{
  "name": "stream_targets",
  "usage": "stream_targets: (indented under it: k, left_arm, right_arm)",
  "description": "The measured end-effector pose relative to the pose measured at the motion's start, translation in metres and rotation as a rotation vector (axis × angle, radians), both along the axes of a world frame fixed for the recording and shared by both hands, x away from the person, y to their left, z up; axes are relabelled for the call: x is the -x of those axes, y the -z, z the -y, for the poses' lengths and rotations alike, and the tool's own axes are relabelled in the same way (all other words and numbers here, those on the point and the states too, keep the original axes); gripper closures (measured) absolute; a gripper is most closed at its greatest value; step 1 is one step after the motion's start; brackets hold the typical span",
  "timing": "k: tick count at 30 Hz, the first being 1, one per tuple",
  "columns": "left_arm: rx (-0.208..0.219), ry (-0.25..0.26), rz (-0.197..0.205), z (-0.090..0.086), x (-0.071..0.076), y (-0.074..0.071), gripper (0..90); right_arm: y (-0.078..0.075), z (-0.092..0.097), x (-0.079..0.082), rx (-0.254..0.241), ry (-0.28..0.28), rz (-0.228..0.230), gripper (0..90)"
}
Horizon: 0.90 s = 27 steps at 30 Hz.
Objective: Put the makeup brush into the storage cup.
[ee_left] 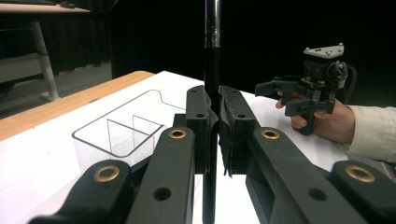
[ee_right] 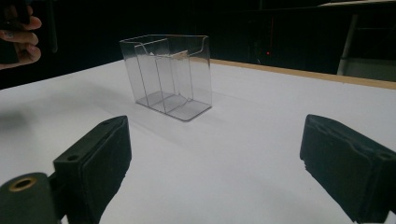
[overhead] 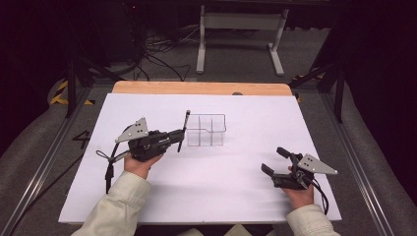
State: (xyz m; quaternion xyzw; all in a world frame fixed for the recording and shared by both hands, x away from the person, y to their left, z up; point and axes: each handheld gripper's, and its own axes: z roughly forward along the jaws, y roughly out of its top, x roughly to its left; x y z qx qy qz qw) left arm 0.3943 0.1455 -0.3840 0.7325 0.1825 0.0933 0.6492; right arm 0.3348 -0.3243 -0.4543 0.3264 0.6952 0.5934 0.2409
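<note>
There are two grippers: the left gripper (overhead: pixel 180 138) at centre left of the high view, and the right gripper (overhead: pixel 273 161) at lower right. Two hands hold them, one hand (overhead: pixel 140 164) at lower left and the other hand (overhead: pixel 300 192) at lower right. One black pen (overhead: pixel 184 130) stands clamped near the middle. One clear box (overhead: pixel 206 130) sits at the centre, and three compartments can be counted in it. One white table (overhead: pixel 206 182) carries them all.
</note>
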Motion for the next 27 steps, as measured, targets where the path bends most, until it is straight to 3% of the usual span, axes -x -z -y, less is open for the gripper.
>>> stream_targets:
  k: [7,12,27]
  left_arm:
    - [0.018,-0.007,0.0,0.007,-0.009,0.0,83.0]
    - [0.022,-0.016,-0.023,0.017,-0.018,-0.007,82.9]
    - [0.031,-0.014,-0.011,0.034,-0.035,-0.017,83.0]
  right_arm:
    - [0.0,0.0,0.0,0.0,-0.002,-0.002,9.3]
    - [0.0,0.0,0.0,-0.003,-0.005,0.0,9.2]
    - [0.0,-0.001,0.0,-0.005,-0.015,-0.003,9.2]
